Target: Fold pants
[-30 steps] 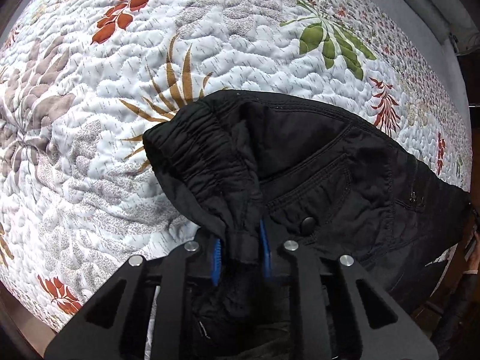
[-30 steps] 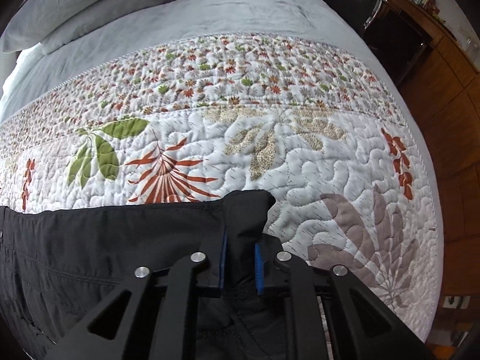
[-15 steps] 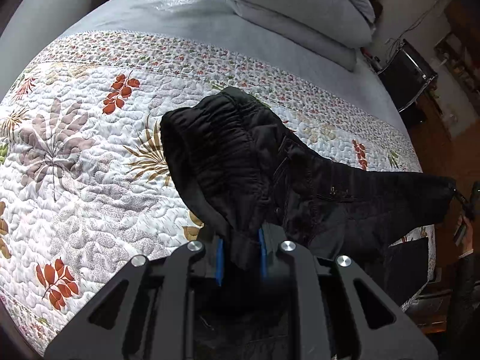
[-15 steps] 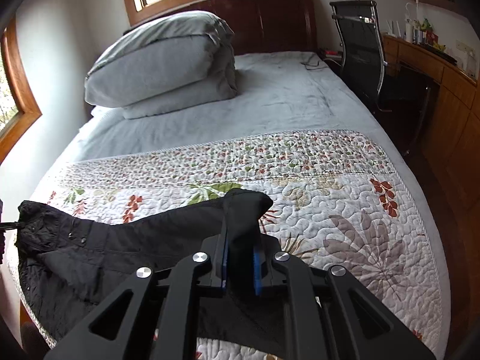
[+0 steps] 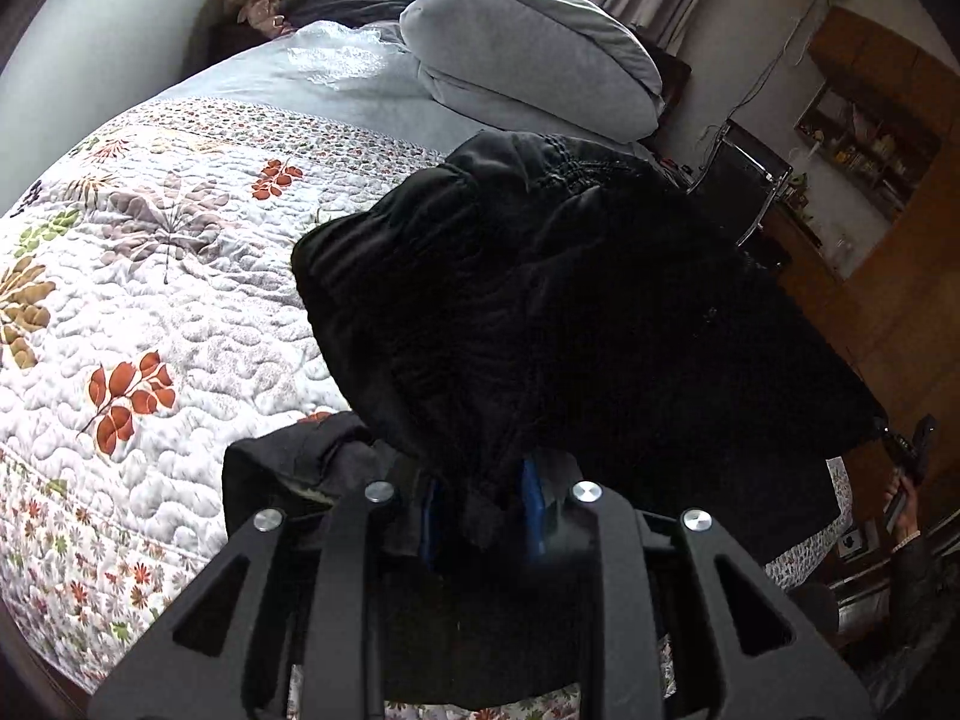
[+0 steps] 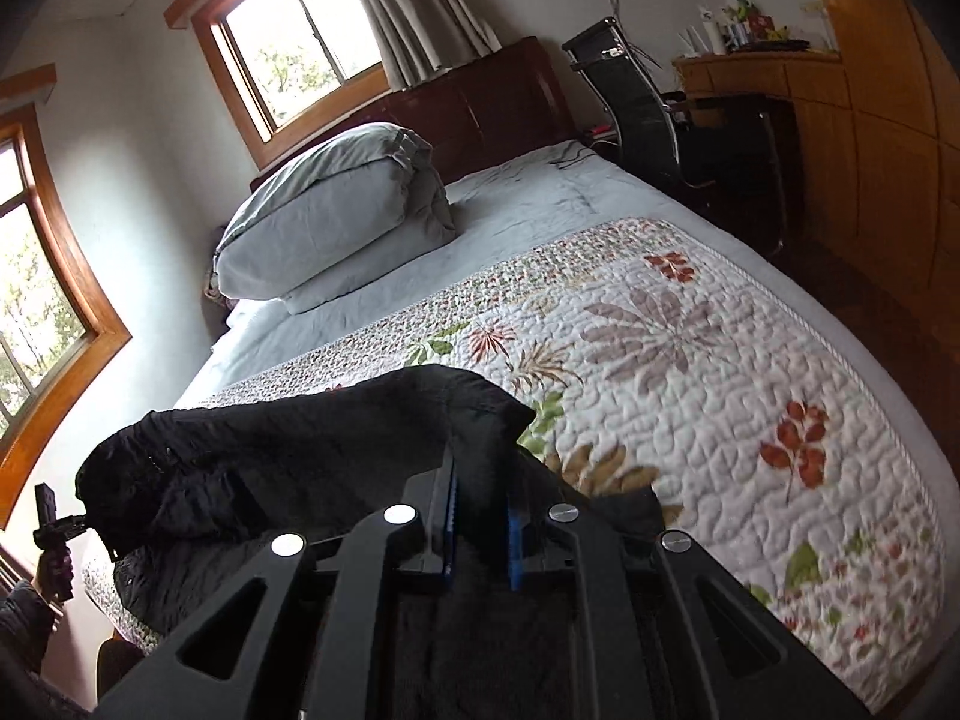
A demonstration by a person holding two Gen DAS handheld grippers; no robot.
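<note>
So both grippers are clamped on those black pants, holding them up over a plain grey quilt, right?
Not quite: the quilt is white with a floral leaf pattern, as the right wrist view shows. The left gripper and right gripper are indeed both clamped on the black pants, holding them up.

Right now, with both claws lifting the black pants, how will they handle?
Likely floppy: the pants sag between the left claw and right claw. Probably light, bunching easily. The gathered waistband may crumple when lowered.

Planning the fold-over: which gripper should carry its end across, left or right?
Left, probably. The left gripper pinches the bunched waistband of the pants; the right gripper pins the other end taut above the quilt.
</note>
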